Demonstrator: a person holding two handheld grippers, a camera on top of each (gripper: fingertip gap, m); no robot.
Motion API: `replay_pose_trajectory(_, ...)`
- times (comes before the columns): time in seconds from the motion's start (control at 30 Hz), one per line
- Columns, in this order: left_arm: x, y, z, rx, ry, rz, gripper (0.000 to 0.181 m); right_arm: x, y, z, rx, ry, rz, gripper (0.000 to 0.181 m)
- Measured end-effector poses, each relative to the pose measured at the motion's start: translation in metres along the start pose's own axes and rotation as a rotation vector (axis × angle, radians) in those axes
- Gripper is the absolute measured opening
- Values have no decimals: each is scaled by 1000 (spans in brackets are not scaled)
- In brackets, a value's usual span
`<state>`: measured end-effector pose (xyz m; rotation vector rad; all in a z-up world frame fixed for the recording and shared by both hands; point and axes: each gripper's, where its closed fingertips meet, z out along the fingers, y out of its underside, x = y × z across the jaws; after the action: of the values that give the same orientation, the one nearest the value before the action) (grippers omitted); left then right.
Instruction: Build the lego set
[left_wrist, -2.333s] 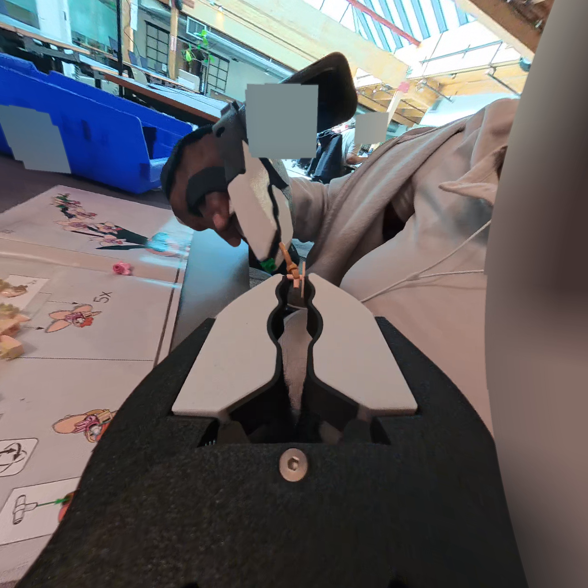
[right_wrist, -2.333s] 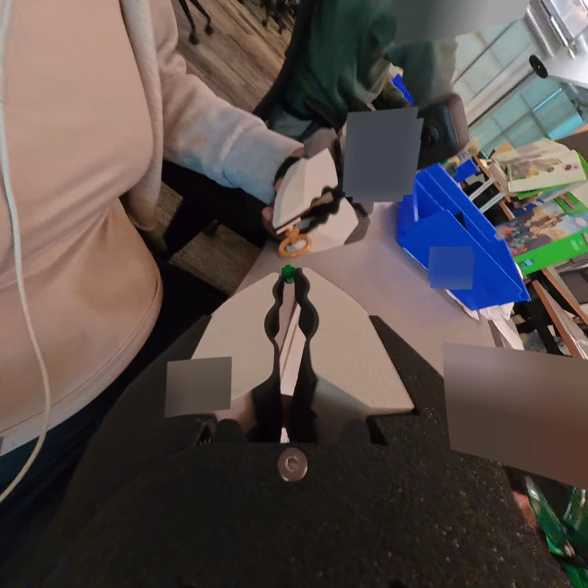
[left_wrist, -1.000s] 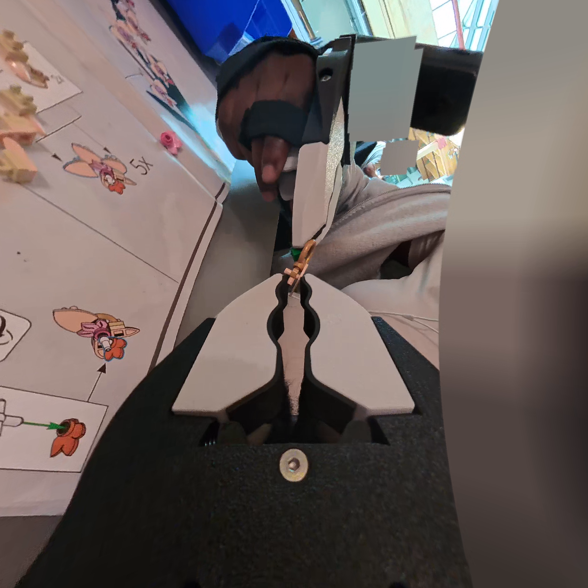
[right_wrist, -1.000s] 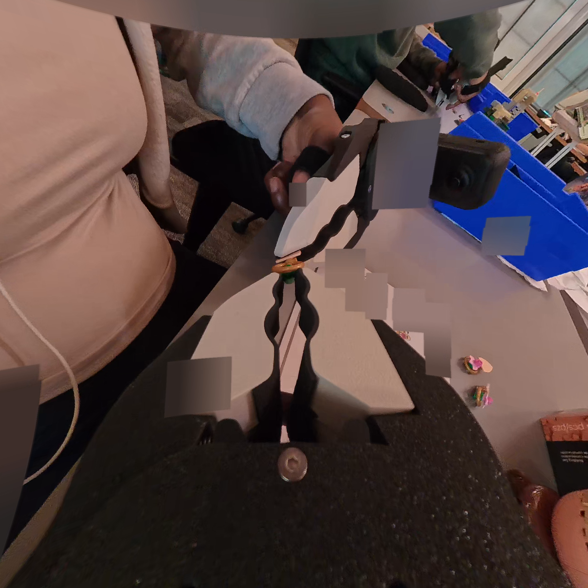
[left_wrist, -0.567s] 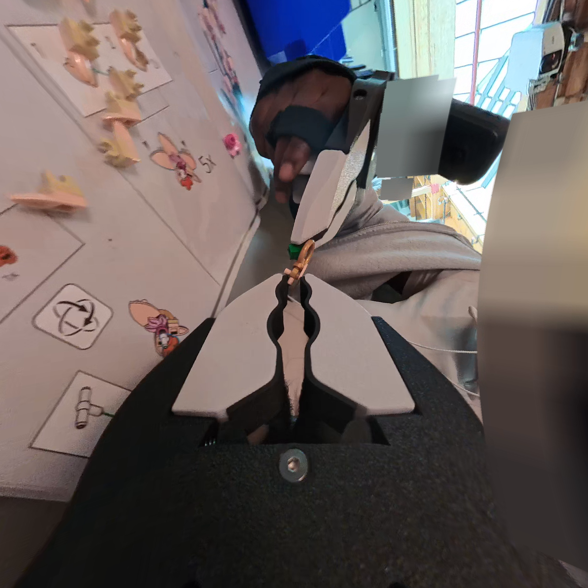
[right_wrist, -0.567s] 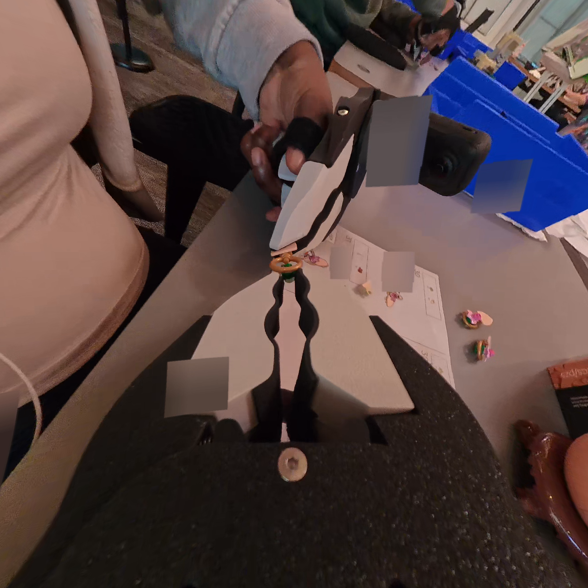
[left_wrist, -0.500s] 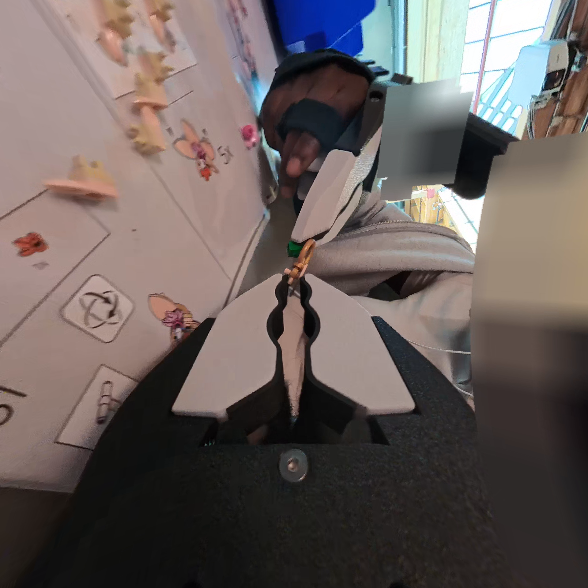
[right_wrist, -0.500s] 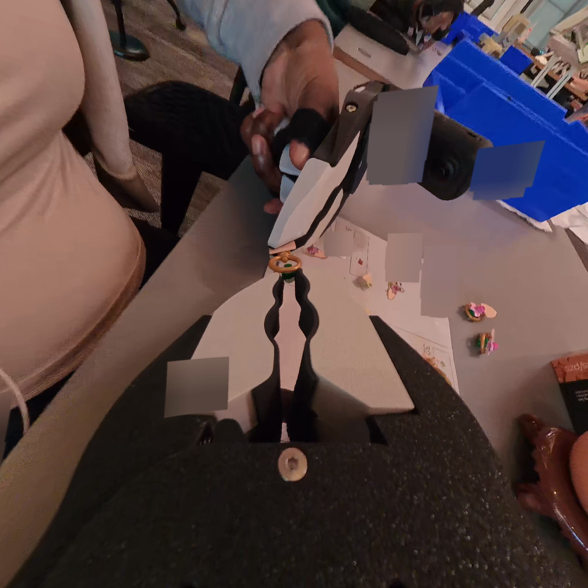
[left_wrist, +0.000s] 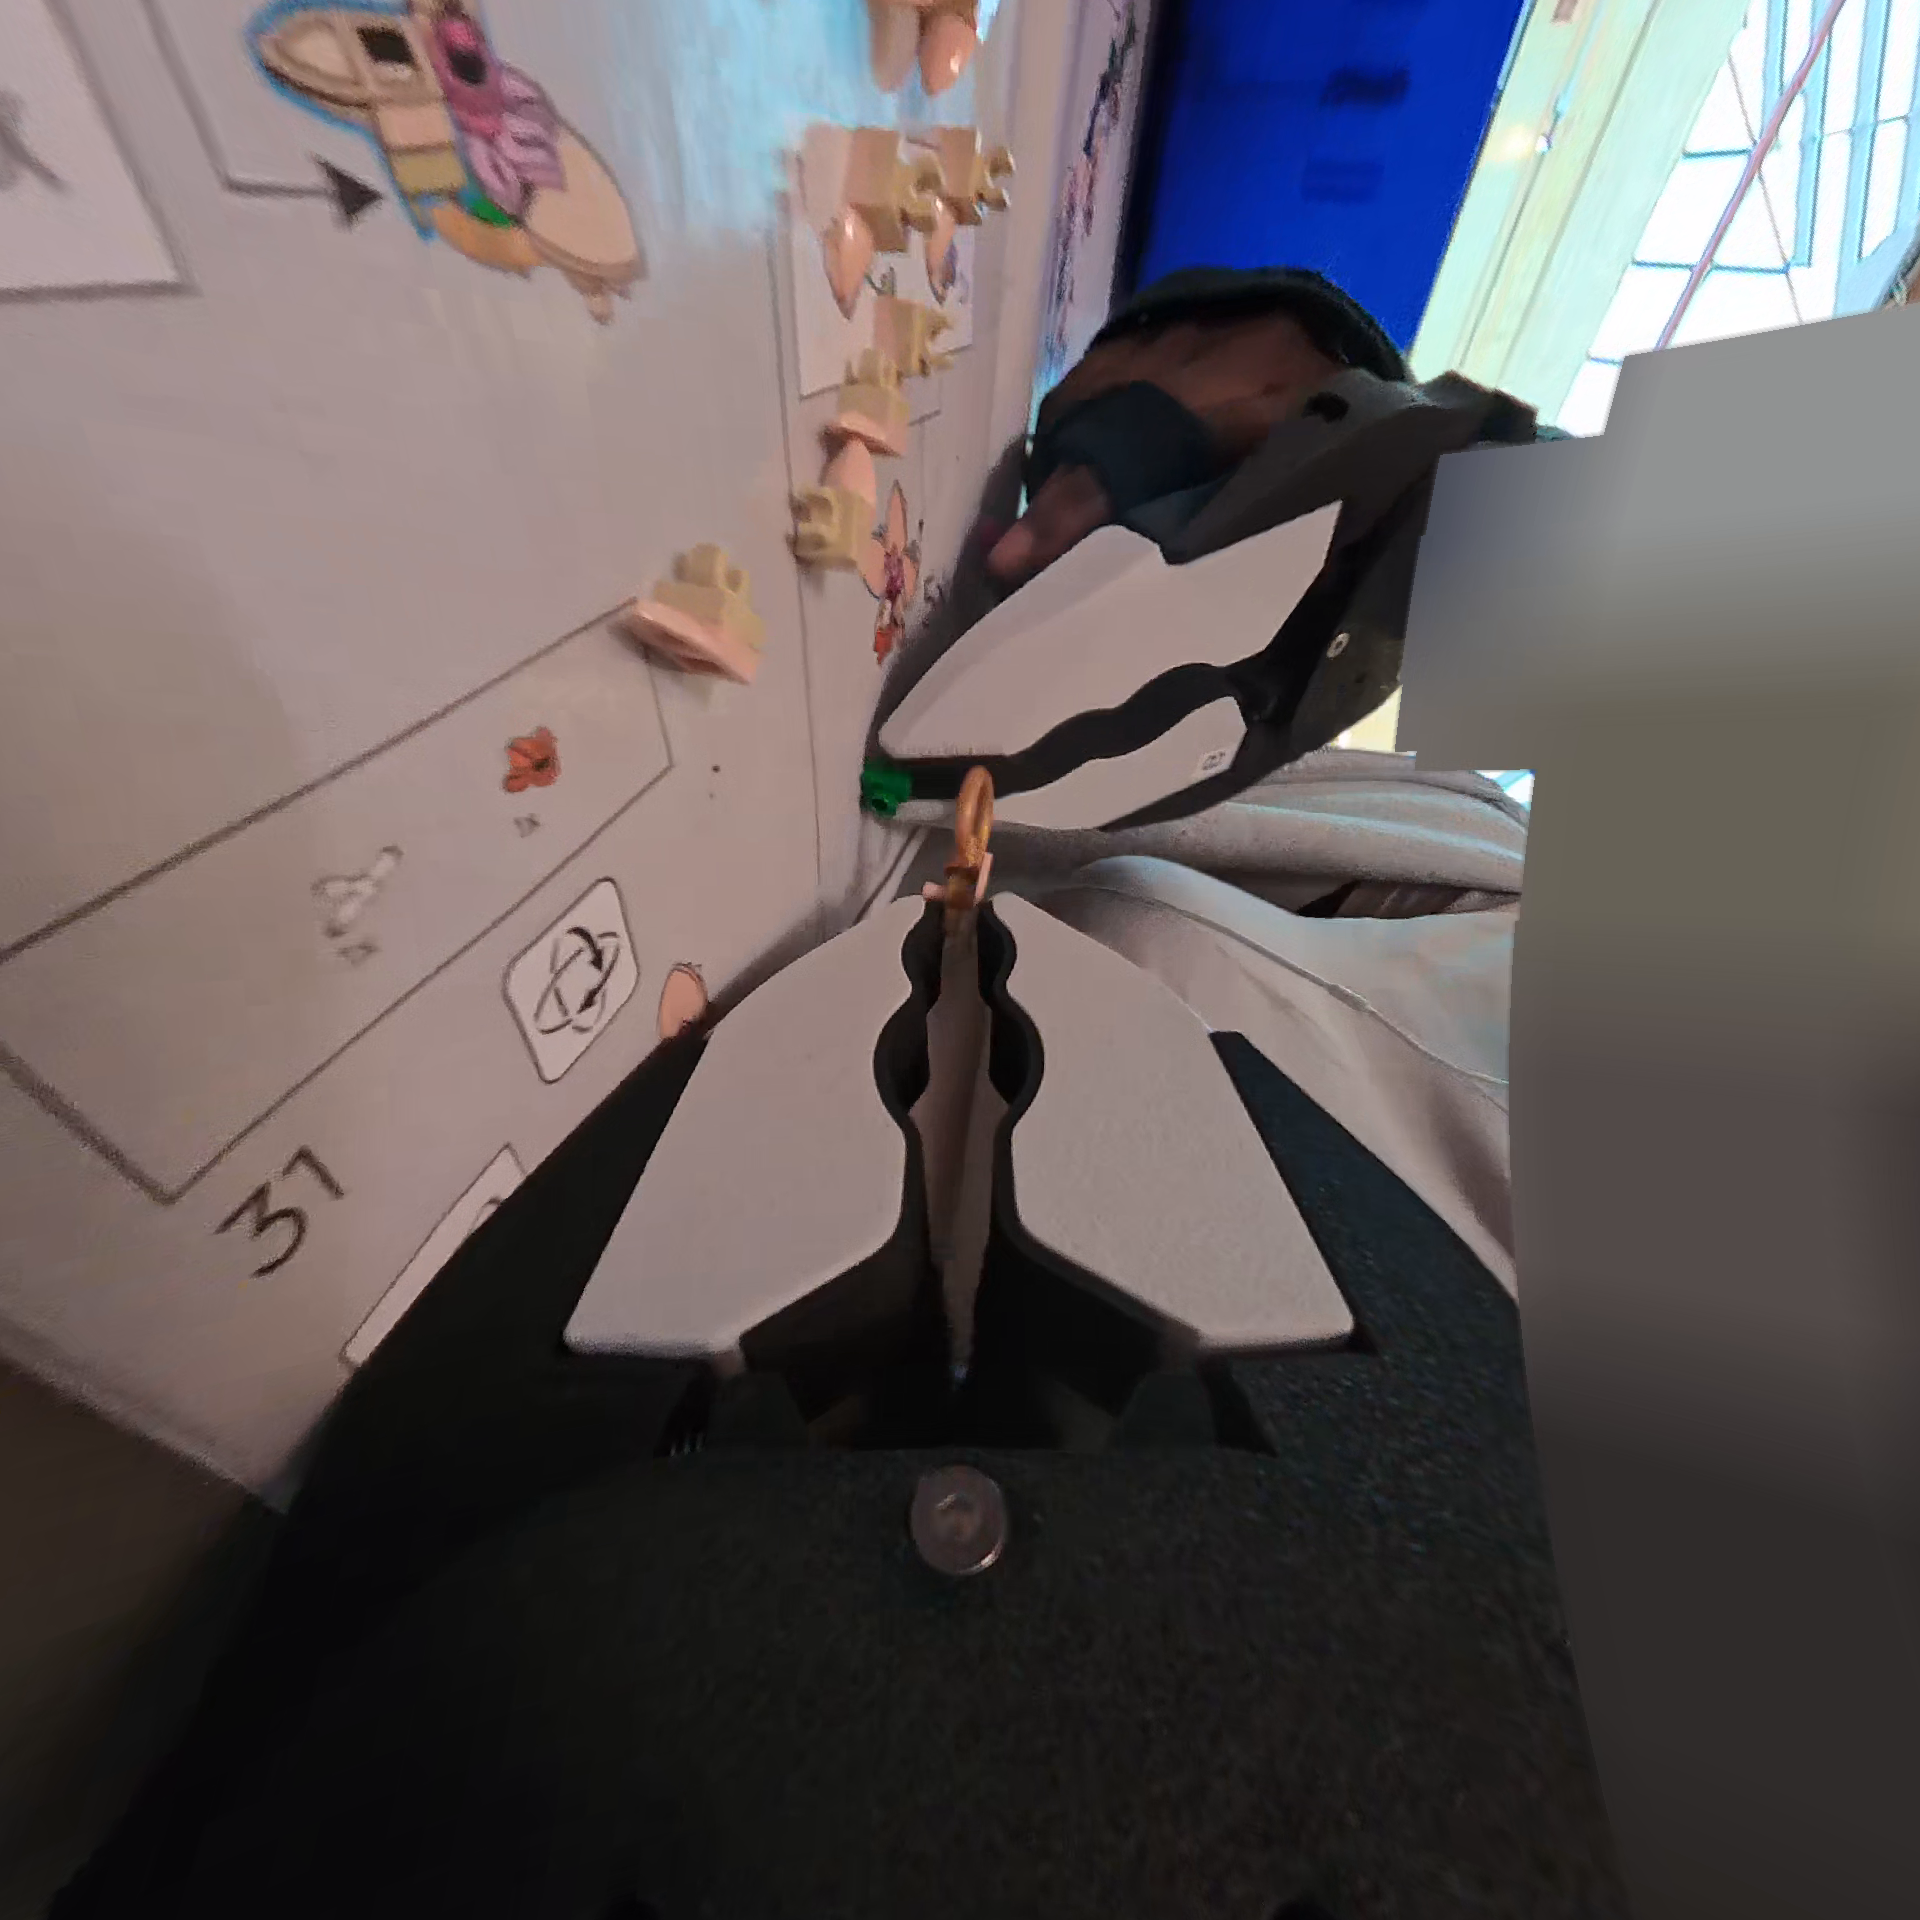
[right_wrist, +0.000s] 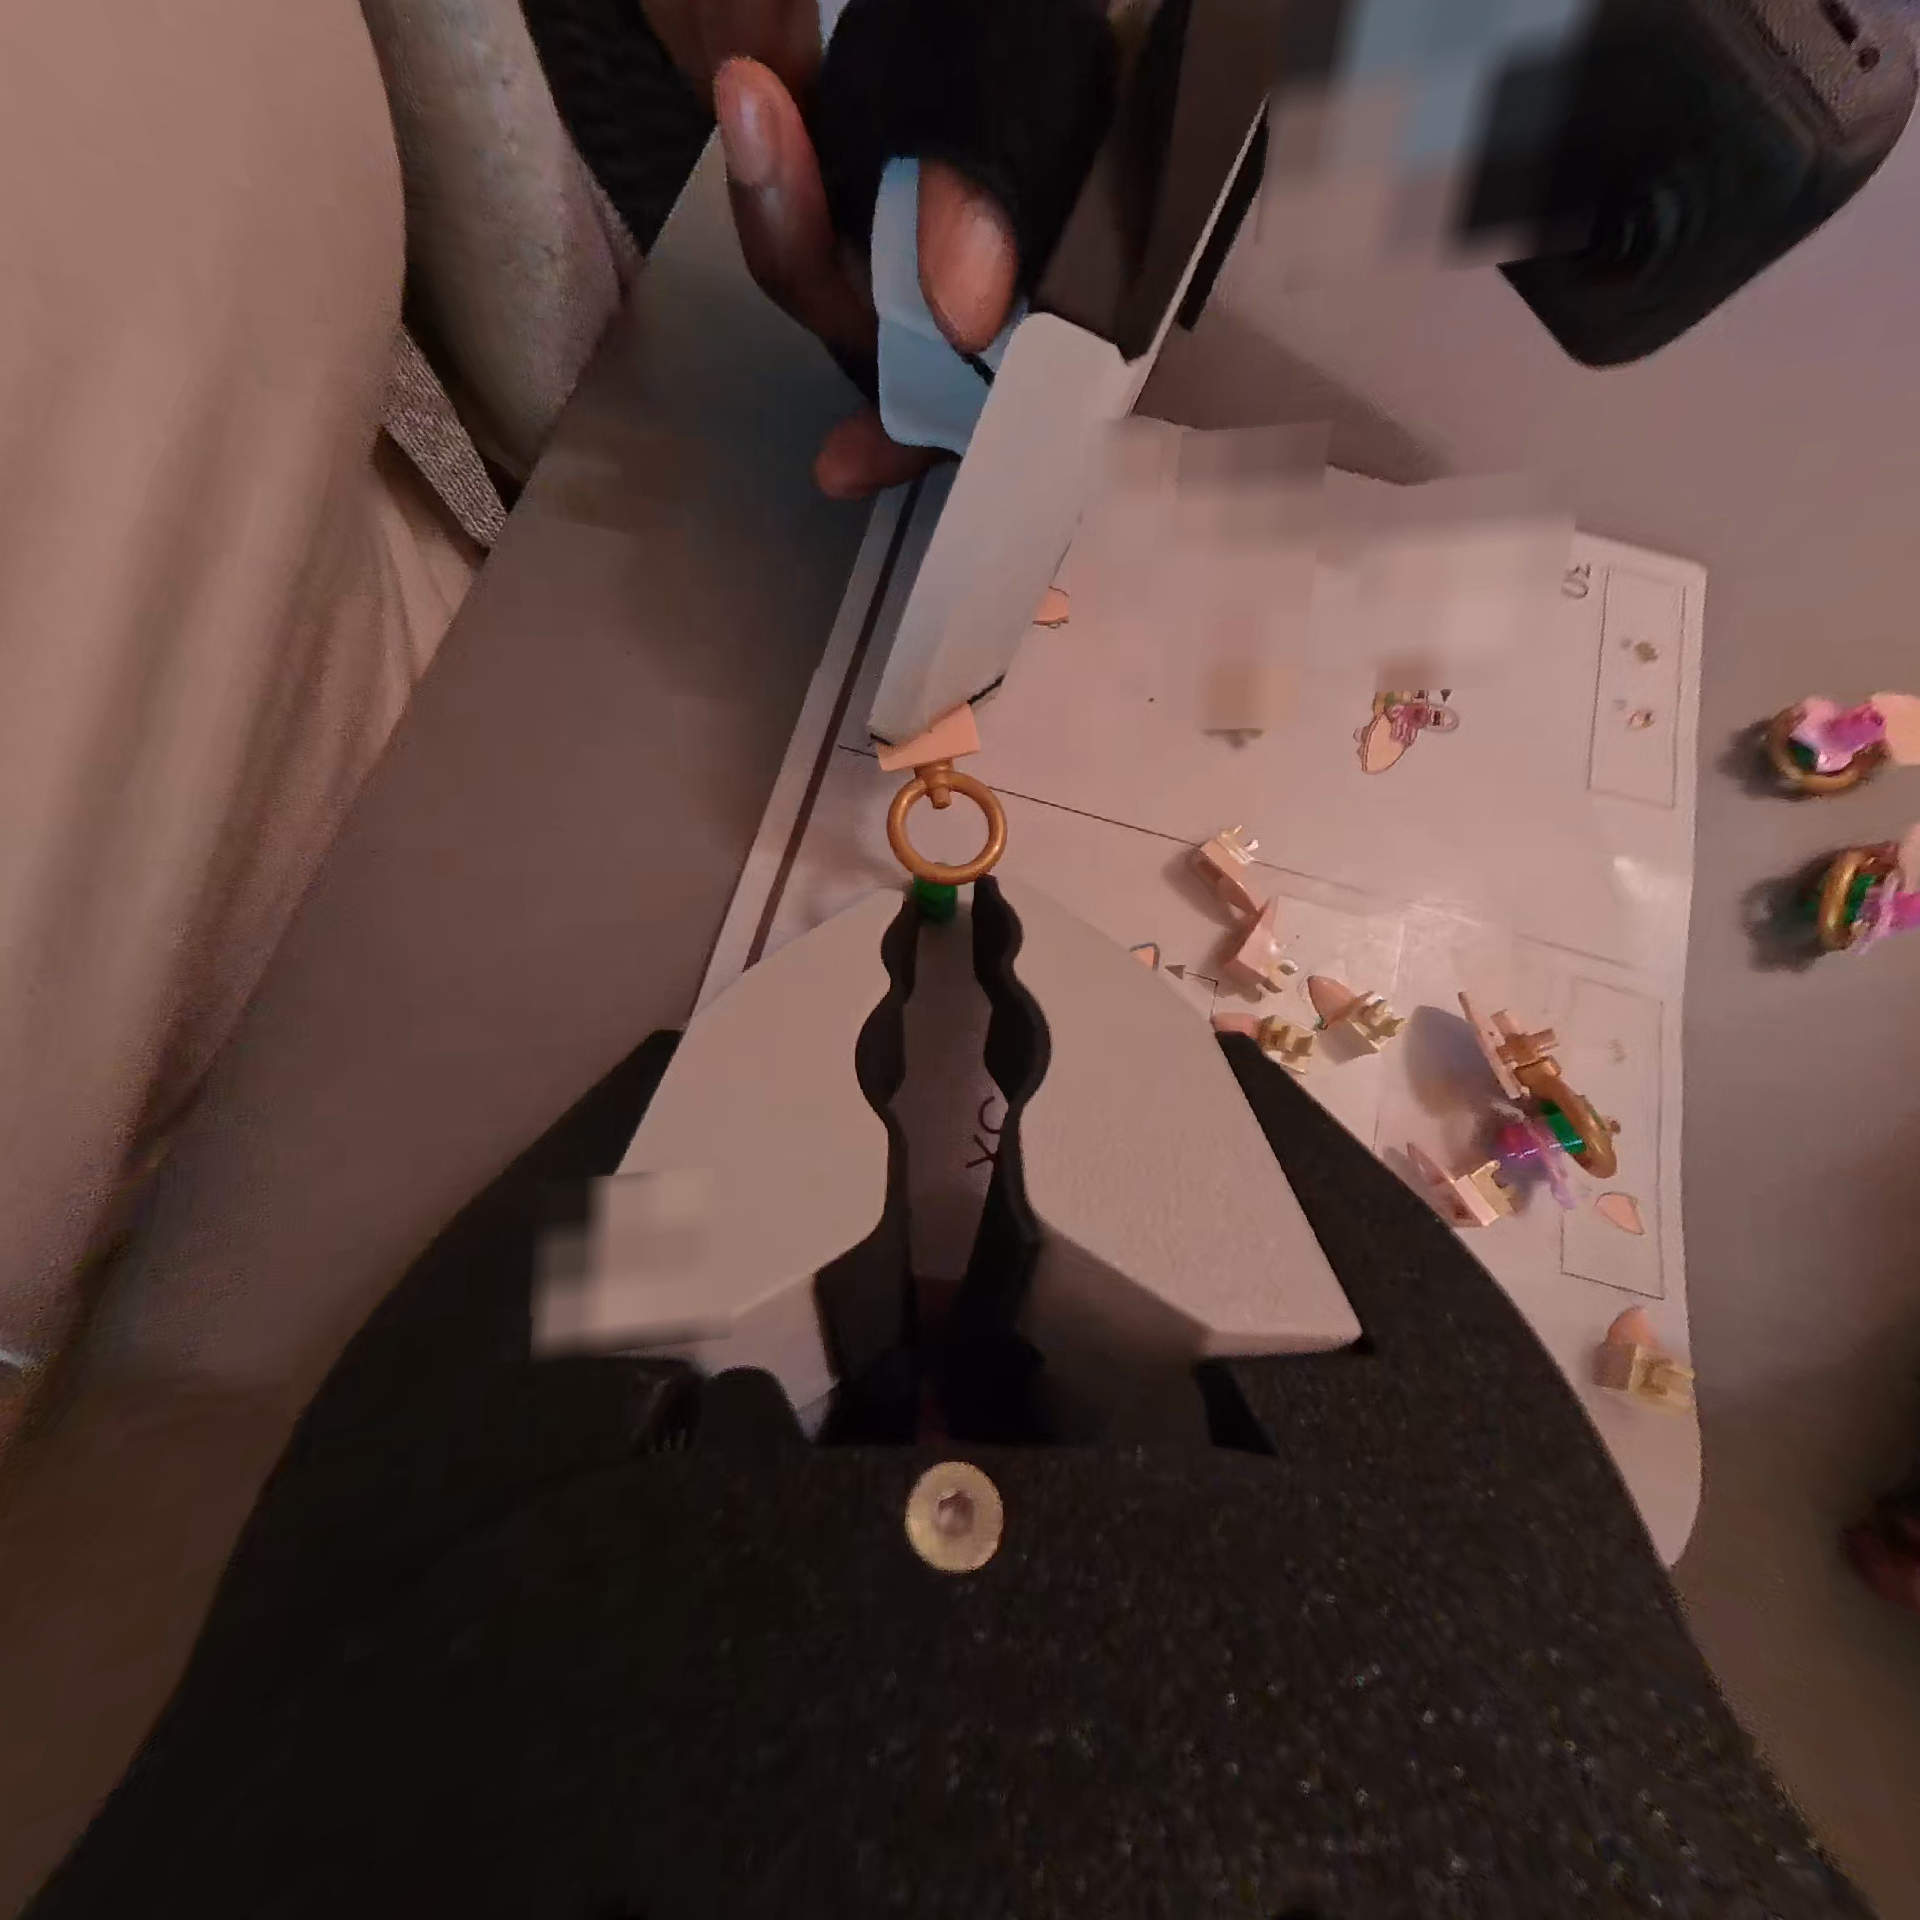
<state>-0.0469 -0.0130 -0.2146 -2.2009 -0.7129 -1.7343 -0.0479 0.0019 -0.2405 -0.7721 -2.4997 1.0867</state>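
My left gripper is shut on a small pale pink plate that carries a gold ring. My right gripper is shut on a small green peg. In the right wrist view the gold ring hangs from the left gripper and its lower rim meets the green peg. In the left wrist view the right gripper comes in from the right, with the green peg just left of the ring, seen edge-on.
A printed instruction sheet lies on the grey table with several loose pale pink and tan pieces. Two finished pink, green and gold assemblies lie at the right. A blue bin stands behind. The person's torso is at the left. Left and right tips are no more than a few centimetres apart.
Both grippers have swung down over the instruction sheet, still shut on their pieces. The green peg and the gold ring, apart at first, now meet tip to tip.
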Motion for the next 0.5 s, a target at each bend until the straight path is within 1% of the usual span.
replay_pose_trajectory(0.07,-5,-2,-2,12,-42,0,6,0,0,0,2,-20,44,20)
replay_pose_trajectory(0.17,-10,-3,-4,20,-94,8,6,-4,3,-3,4,-47,68,24)
replay_pose_trajectory(0.23,-12,-2,-3,6,-115,19,6,0,5,-7,11,-12,83,23)
replay_pose_trajectory(0.33,-10,1,0,-22,-107,25,6,1,6,-11,32,13,102,15)
replay_pose_trajectory(0.4,-11,1,1,-32,-118,47,6,2,11,-12,9,28,96,16)
replay_pose_trajectory(0.47,-12,2,2,-37,-125,64,6,-1,10,-14,12,17,100,27)
replay_pose_trajectory(0.5,-12,2,2,-39,-125,66,6,-3,10,-15,6,14,100,29)
